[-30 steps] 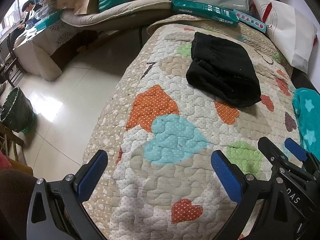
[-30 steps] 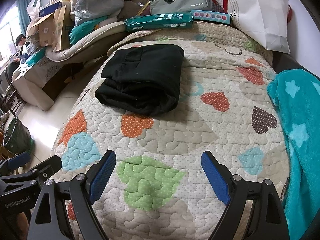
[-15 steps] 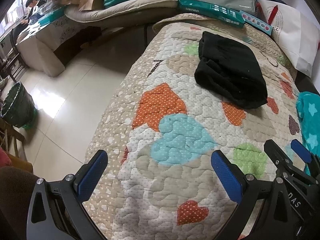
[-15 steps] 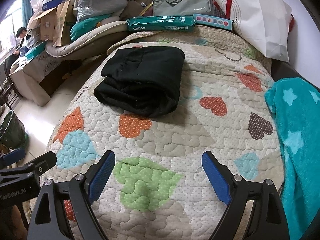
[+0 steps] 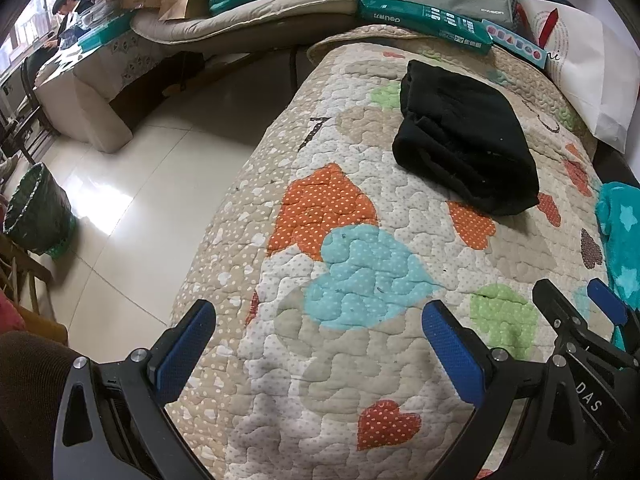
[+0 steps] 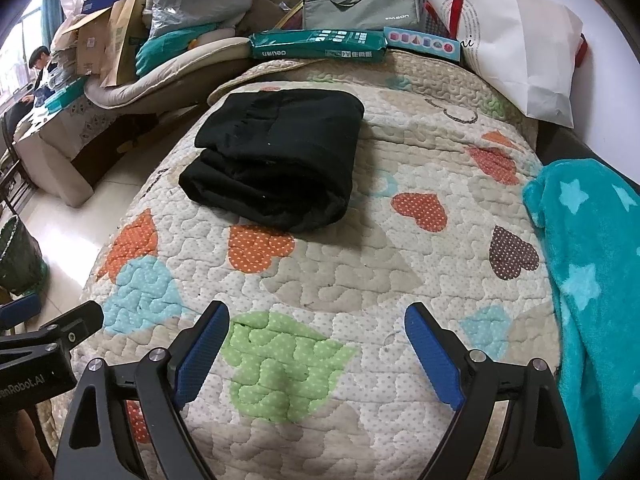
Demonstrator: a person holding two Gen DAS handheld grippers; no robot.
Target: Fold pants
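Observation:
Black pants (image 5: 464,140) lie folded in a thick bundle on the far half of a quilted bed cover with coloured hearts (image 5: 360,272); they also show in the right wrist view (image 6: 276,160). My left gripper (image 5: 316,344) is open and empty, held above the near left edge of the bed, well short of the pants. My right gripper (image 6: 316,344) is open and empty above the green heart (image 6: 288,364) near the bed's front. The right gripper's side shows at the right of the left wrist view (image 5: 580,328).
A teal star blanket (image 6: 592,264) lies along the bed's right side. A white paper bag (image 6: 520,44), green boxes (image 6: 320,46) and a grey bag (image 6: 360,0) stand at the bed's far end. Left of the bed are tiled floor (image 5: 132,184), a waste bin (image 5: 36,216) and a cluttered couch (image 5: 224,20).
Both grippers have drawn back slightly from the pants and stayed open. The pants have not moved.

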